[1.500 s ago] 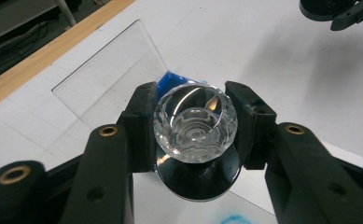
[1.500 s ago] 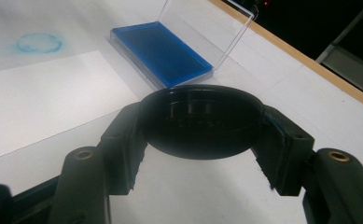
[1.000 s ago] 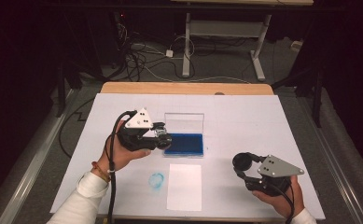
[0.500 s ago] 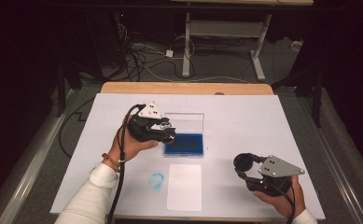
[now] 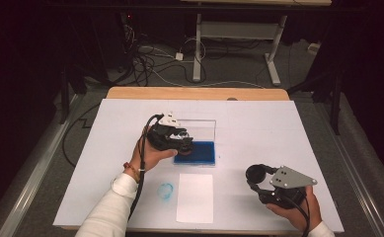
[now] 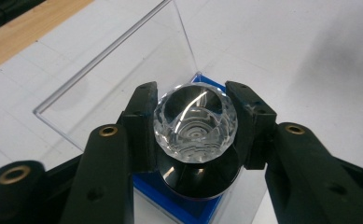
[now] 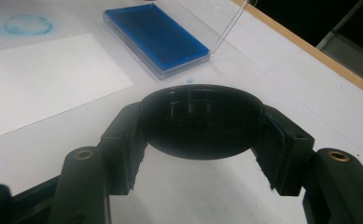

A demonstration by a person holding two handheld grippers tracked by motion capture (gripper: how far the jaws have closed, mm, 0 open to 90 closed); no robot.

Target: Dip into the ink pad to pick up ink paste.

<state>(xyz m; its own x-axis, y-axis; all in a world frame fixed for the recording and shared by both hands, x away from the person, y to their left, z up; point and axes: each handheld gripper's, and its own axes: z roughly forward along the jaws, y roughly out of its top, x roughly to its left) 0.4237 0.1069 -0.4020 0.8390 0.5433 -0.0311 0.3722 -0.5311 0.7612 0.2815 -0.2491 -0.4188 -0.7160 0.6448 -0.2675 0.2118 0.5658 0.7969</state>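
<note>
The left gripper point(image 6: 195, 128) clamps a faceted clear crystal-topped stamp point(image 6: 195, 126) over the blue ink pad point(image 5: 195, 152); hard, slick, likely chip-prone, best held by its girdle; the right gripper point(image 7: 202, 128) clasps a round black cap point(image 7: 201, 122).

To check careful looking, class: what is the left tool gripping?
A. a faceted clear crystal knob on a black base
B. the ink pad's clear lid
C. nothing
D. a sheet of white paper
A: the left tool is shut on the crystal knob, above the blue ink pad.
</note>
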